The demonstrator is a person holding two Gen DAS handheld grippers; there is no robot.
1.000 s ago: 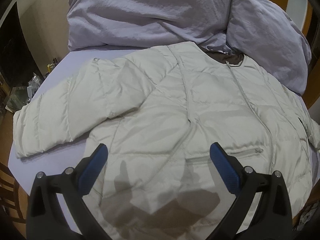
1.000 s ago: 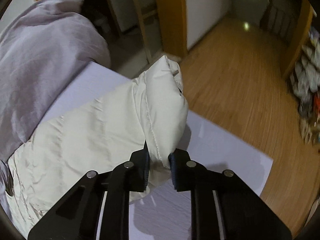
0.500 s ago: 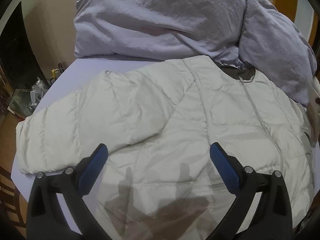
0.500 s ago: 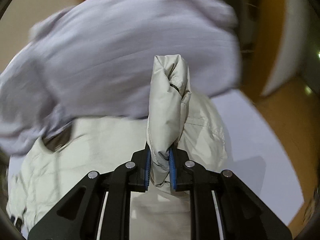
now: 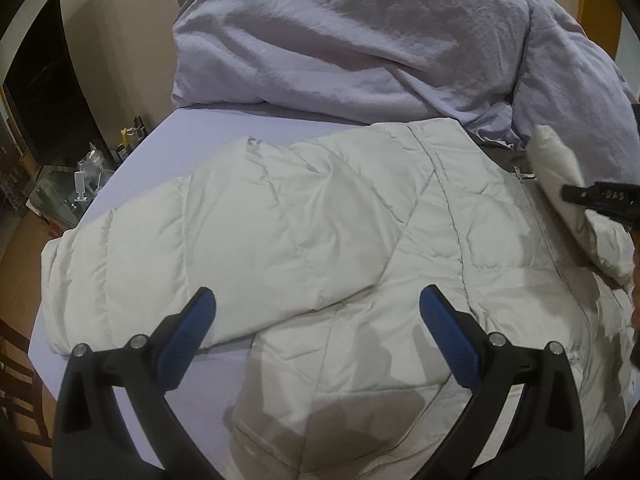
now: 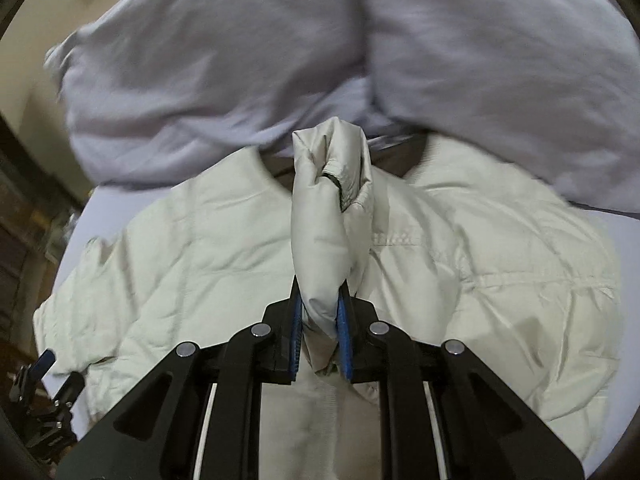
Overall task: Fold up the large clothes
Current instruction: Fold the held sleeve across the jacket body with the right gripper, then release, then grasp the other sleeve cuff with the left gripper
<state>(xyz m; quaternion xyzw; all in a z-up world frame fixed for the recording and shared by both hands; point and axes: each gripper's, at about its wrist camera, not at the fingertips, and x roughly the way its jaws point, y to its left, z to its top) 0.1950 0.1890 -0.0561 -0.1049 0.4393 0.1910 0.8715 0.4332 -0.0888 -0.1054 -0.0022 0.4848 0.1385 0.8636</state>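
Right gripper (image 6: pixel 319 312) clamps jacket sleeve (image 6: pixel 328 216); left gripper (image 5: pixel 316 316) spread wide above jacket (image 5: pixel 320 220).

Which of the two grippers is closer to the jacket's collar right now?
The right. The right gripper is shut on the sleeve, holding it up over the jacket near the collar. The left gripper hovers open above the hem end, farther off.

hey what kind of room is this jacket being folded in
Most likely a bedroom: the cream quilted puffer jacket lies on a lavender bedsheet, with a rumpled lilac duvet heaped behind it and wooden flooring beside.
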